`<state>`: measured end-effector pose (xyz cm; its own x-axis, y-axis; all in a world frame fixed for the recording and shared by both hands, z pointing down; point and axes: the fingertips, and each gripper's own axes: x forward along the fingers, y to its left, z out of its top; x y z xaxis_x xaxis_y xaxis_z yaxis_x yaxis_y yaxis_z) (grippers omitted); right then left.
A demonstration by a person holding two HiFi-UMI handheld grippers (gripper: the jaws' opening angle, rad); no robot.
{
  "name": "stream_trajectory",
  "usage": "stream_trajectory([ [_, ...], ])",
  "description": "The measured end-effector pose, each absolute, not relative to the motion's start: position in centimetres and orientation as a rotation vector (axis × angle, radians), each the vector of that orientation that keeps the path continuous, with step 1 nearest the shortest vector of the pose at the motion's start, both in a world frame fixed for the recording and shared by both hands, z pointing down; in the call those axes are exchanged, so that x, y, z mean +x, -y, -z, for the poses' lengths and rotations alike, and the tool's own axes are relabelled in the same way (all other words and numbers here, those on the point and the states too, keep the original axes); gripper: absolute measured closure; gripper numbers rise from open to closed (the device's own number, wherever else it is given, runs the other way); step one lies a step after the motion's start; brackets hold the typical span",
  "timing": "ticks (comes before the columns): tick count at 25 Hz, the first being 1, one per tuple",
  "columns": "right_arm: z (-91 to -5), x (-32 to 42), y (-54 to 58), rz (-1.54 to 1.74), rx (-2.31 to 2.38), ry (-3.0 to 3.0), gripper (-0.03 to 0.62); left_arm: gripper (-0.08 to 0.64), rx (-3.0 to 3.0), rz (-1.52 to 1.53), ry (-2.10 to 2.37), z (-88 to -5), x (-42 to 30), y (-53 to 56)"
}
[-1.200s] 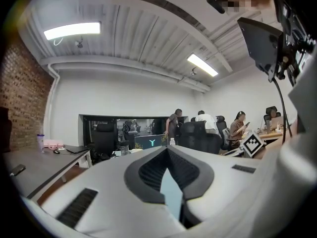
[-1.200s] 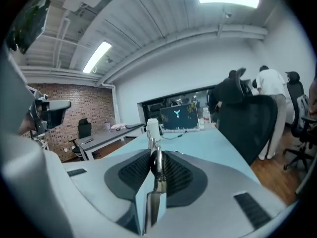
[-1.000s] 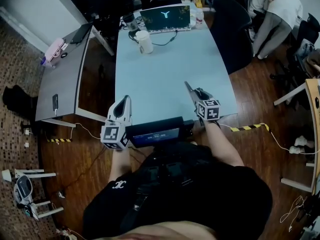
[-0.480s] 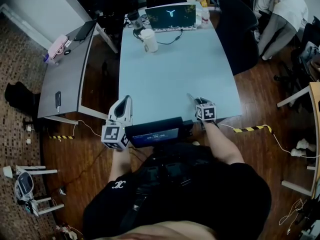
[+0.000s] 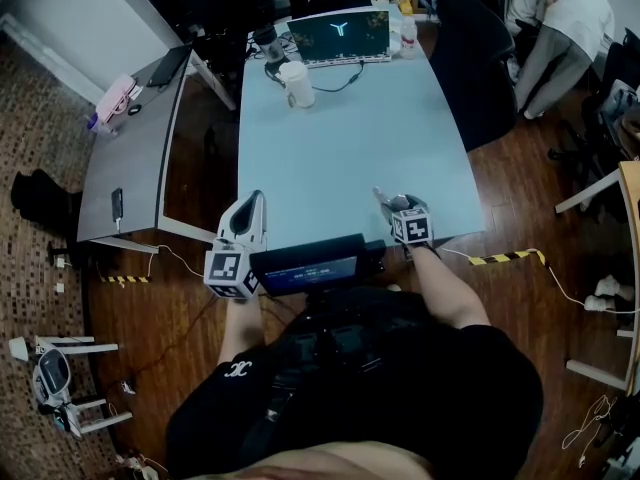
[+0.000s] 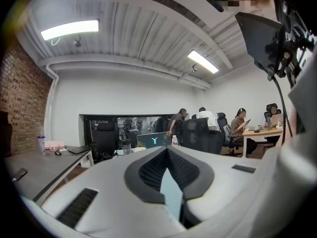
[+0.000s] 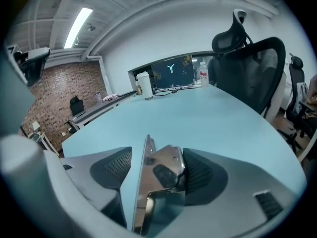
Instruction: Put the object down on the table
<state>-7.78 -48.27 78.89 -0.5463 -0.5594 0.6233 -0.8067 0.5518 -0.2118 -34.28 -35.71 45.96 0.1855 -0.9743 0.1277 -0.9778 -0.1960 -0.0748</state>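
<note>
A shiny metal tool [image 7: 163,168] with a thin flat blade stands on edge between the jaws of my right gripper [image 7: 156,157], low over the light blue table [image 7: 208,113]. The jaws are opening: the left pad stands clear of the blade, and the right pad [image 7: 198,170] is still close against the tool's body. In the head view the right gripper [image 5: 390,204] is near the table's [image 5: 340,138] front right edge, with the tool [image 5: 381,196] poking out ahead. My left gripper [image 5: 253,203] hovers at the front left edge, shut and holding nothing; its pads [image 6: 151,170] meet.
At the table's far end stand a laptop [image 5: 340,36] and a white cup [image 5: 296,83]. A dark screen [image 5: 315,266] sits at the person's chest. A grey desk [image 5: 130,158] lies to the left. A black office chair [image 5: 470,58] and people [image 5: 560,18] are at the right.
My right gripper has sunk lower toward the table with the metal tool, which now shows shorter in the head view. The left gripper has not moved.
</note>
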Motion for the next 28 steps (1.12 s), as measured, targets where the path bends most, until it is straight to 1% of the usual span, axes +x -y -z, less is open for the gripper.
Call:
stream_trajectory([
  [1, -78.8, -7.7, 48.4, -0.658, 1.105, 2.302, 0.243, 0.555, 2.399, -0.228, 1.978, -46.0, -34.3, 35.7],
  [2, -78.6, -7.7, 48.5, -0.654, 1.109, 2.309, 0.206, 0.555, 2.398, -0.228, 1.980, -45.9, -34.3, 35.7],
  [3, -78.5, -7.6, 48.6, -0.651, 1.111, 2.314, 0.193, 0.555, 2.397, -0.228, 1.982, -45.9, -34.3, 35.7],
  [7, -77.0, -6.8, 49.4, -0.590, 1.144, 2.332, 0.181, 0.555, 2.397, -0.223, 1.992, -45.7, -34.5, 35.7],
  [11, -74.1, -5.3, 50.8, -0.548, 1.241, 2.359, 0.179, 0.555, 2.393, -0.209, 2.001, -45.4, -34.7, 35.7],
  [14, -69.8, -3.9, 52.3, -0.458, 1.355, 2.398, 0.179, 0.555, 2.390, -0.203, 2.001, -45.6, -34.8, 35.6],
  [16, -66.1, -3.4, 53.2, -0.326, 1.417, 2.438, 0.181, 0.554, 2.391, -0.209, 2.004, -45.6, -34.9, 35.6],
  [17, -64.1, -3.2, 53.5, -0.242, 1.438, 2.460, 0.205, 0.554, 2.392, -0.211, 2.006, -45.5, -34.8, 35.6],
  [18, -62.2, -3.0, 53.6, -0.156, 1.454, 2.480, 0.215, 0.555, 2.395, -0.209, 2.007, -45.4, -34.6, 35.6],
  [22, -54.0, -3.3, 53.0, 0.088, 1.469, 2.624, 0.219, 0.554, 2.417, -0.198, 1.996, -45.0, -33.3, 35.7],
  [23, -51.9, -3.7, 52.4, 0.134, 1.447, 2.682, 0.231, 0.555, 2.421, -0.197, 1.994, -45.0, -33.1, 35.7],
  [24, -49.9, -4.1, 51.7, 0.189, 1.421, 2.736, 0.255, 0.555, 2.422, -0.196, 1.994, -45.0, -32.9, 35.8],
  [25, -48.1, -4.4, 50.9, 0.250, 1.400, 2.779, 0.300, 0.554, 2.423, -0.194, 1.993, -45.0, -32.7, 35.8],
  [26, -46.3, -4.6, 50.1, 0.310, 1.387, 2.812, 0.392, 0.555, 2.423, -0.191, 1.992, -45.0, -32.6, 35.8],
  [28, -43.3, -4.4, 48.7, 0.394, 1.372, 2.869, 0.501, 0.555, 2.424, -0.190, 1.993, -45.0, -32.2, 35.8],
])
